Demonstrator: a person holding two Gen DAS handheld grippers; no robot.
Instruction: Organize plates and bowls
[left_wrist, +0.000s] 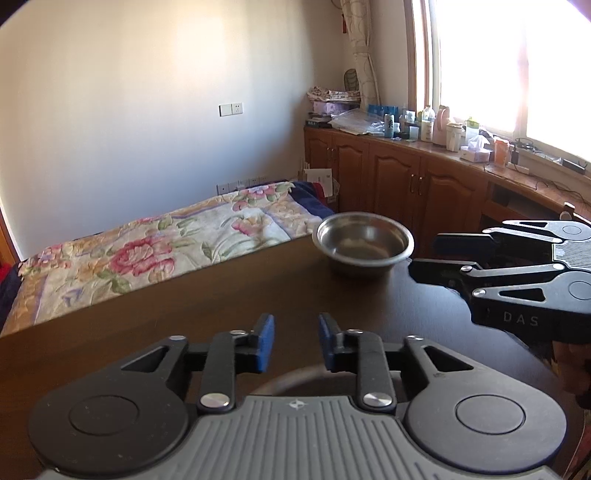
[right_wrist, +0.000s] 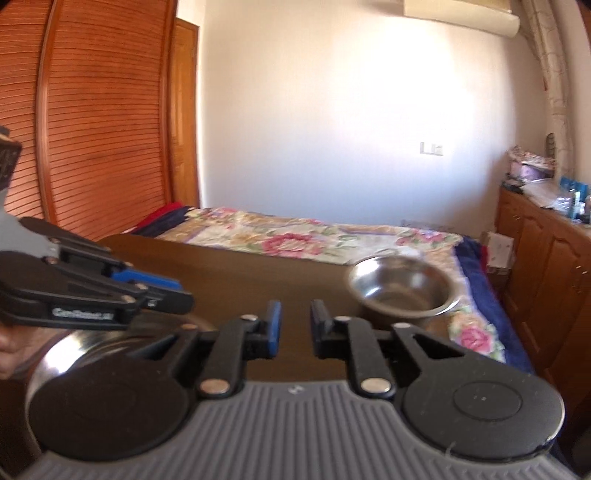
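At the far left of the right wrist view, a wide shiny steel dish sits low on the dark brown wooden counter, mostly hidden behind the gripper bodies; whether it is a plate or a bowl I cannot tell. The left hand-held gripper hangs just above it, jaws a narrow way apart with nothing between the blue pads, so the dish looks set down there as the gathering spot. The right hand-held gripper is likewise slightly open and empty, touching nothing. Further right, a round stainless-steel bowl stands upright and alone near the counter's far corner, well apart from the dish, probably next to be fetched. Behind the counter lies a bed with a floral quilt.
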